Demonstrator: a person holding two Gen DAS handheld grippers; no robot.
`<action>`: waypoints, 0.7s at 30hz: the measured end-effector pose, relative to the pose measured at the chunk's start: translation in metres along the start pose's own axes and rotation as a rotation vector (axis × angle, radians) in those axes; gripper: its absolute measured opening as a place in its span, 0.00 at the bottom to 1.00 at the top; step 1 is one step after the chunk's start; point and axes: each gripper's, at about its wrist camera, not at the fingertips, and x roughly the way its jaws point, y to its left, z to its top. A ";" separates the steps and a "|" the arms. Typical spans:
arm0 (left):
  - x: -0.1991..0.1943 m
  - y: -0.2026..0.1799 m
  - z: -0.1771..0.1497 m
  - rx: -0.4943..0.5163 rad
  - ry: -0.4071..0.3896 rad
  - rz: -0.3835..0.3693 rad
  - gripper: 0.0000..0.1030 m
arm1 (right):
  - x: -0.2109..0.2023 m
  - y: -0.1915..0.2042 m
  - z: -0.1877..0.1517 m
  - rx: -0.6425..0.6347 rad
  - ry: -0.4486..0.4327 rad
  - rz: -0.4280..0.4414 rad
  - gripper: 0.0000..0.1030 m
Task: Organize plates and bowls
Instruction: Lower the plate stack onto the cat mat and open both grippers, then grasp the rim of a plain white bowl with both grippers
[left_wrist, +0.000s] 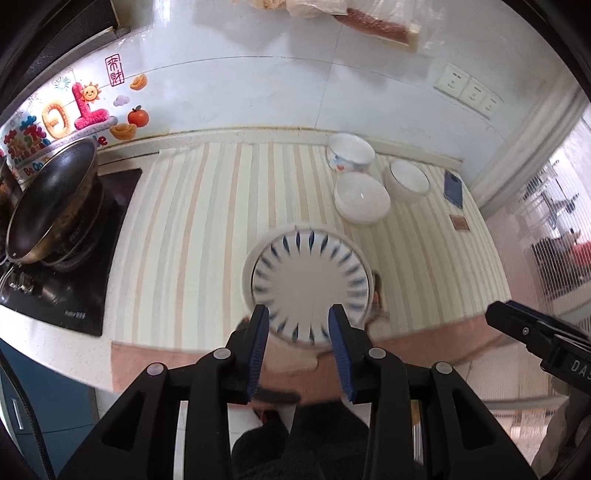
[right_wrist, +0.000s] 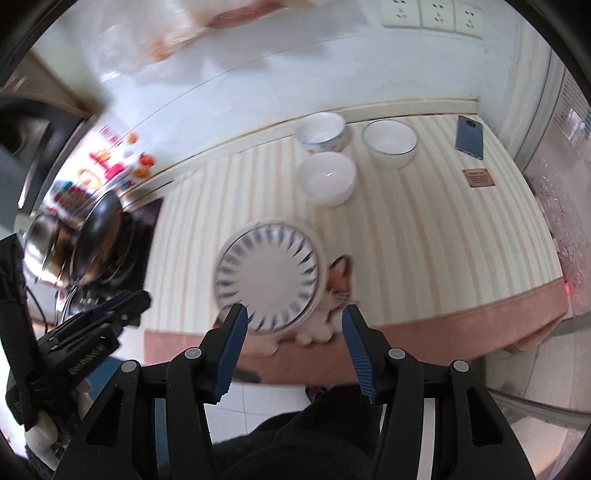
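plates (left_wrist: 310, 280) sitting stacked; three bowls (left_wrist: 362, 197) at one o'clock waiting loose; left gripper (left_wrist: 300, 325) and right gripper (right_wrist: 293, 325) both gaping, holding nothing.

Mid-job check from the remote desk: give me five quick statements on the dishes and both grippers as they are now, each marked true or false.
1. The blue-patterned plate lies on a white plate on the striped cloth. True.
2. The left gripper is shut on a bowl. False: its jaws stand open and hold nothing.
3. Three bowls stand beyond the plates: a decorated bowl, a plain white bowl and a glass-rimmed bowl. True.
4. The phone lies inside one of the bowls. False: it lies flat on the cloth, apart from them.
5. The right gripper grips the patterned plate. False: it is open and empty.
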 end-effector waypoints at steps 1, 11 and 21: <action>0.009 -0.002 0.011 -0.005 -0.006 0.007 0.30 | 0.007 -0.007 0.008 0.012 -0.001 -0.003 0.55; 0.138 -0.031 0.117 -0.062 0.097 0.008 0.30 | 0.135 -0.093 0.134 0.080 0.123 0.040 0.55; 0.281 -0.057 0.162 -0.095 0.300 -0.097 0.29 | 0.277 -0.121 0.206 0.035 0.283 0.102 0.41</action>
